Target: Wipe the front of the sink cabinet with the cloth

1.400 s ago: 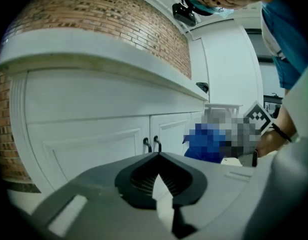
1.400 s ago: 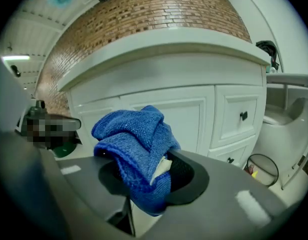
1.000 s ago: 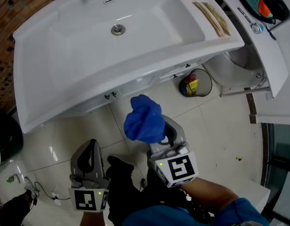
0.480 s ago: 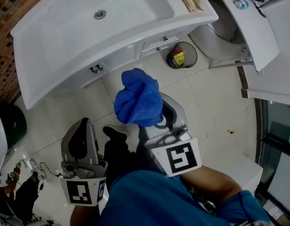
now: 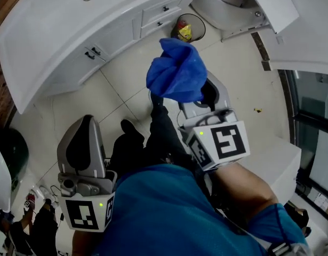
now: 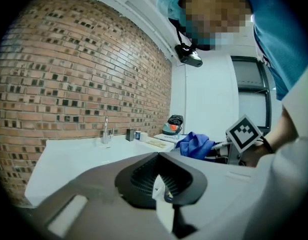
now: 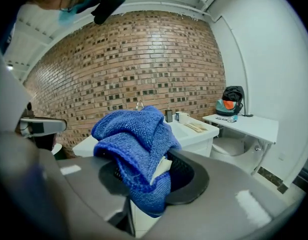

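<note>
The left gripper (image 5: 82,129) hangs low, its jaws seemingly pressed together on nothing. The right gripper (image 5: 206,97) clamps the bunched blue cloth (image 5: 177,71), held above the floor (image 5: 121,87), apart from the white cabinet (image 5: 118,33) under the sink (image 5: 52,15). A bin (image 5: 188,28) stands beyond.

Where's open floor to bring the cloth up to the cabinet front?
Bare tile floor lies between the cabinet doors and the person's shoes. To the right it is crowded: the waste bin stands near the drawers, beside the toilet.
</note>
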`<state>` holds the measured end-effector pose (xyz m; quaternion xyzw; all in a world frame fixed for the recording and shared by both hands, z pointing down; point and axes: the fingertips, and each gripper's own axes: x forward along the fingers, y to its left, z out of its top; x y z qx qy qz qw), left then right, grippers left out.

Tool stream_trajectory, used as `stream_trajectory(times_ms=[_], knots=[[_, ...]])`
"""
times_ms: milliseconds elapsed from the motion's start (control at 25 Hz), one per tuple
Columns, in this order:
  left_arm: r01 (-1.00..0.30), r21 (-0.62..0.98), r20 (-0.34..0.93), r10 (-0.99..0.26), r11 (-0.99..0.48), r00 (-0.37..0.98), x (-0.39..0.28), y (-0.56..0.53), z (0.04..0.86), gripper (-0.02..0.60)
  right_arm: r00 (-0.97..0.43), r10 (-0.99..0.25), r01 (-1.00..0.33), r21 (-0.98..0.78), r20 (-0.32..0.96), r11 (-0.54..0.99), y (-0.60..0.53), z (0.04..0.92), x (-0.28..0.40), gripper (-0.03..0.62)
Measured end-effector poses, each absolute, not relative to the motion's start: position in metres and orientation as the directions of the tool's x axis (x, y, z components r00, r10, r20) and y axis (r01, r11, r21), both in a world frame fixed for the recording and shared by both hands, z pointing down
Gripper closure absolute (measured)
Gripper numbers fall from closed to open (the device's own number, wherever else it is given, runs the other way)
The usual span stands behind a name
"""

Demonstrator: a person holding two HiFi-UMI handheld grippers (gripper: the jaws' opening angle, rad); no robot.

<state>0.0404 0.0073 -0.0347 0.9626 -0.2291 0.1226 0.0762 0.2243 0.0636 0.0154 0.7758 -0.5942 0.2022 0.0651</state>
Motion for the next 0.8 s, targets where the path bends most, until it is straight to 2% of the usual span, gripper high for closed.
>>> stream_trajectory(times_ms=[120,280,560,800], knots=[[-0.406,0.110,0.277,-0.364,-0.907,0.889,0.013,0.017,-0.032,0.578,0.263,-0.873,-0.929,-0.137,0.411,-0.344,0.087,0.013,0.201,0.459],[-0.389,0.119,0.278,-0.346,-0.914,0.896,-0.016,0.024,-0.033,0.578,0.260,-0.877,-0.923,-0.162,0.404,-0.348,0.101,-0.002,0.158,0.459],[-0.451,0.111,0.248,-0.415,-0.886,0.876,-0.044,0.045,-0.046,0.578,0.141,-0.942,-0.972,-0.136,0.305,-0.190,0.111,-0.035,0.090,0.459],[-0.540,0.083,0.251,-0.507,-0.838,0.825,-0.038,0.089,-0.054,0.578,0.039,-0.967,-0.987,-0.138,0.253,-0.076,0.152,-0.054,0.087,0.459]])
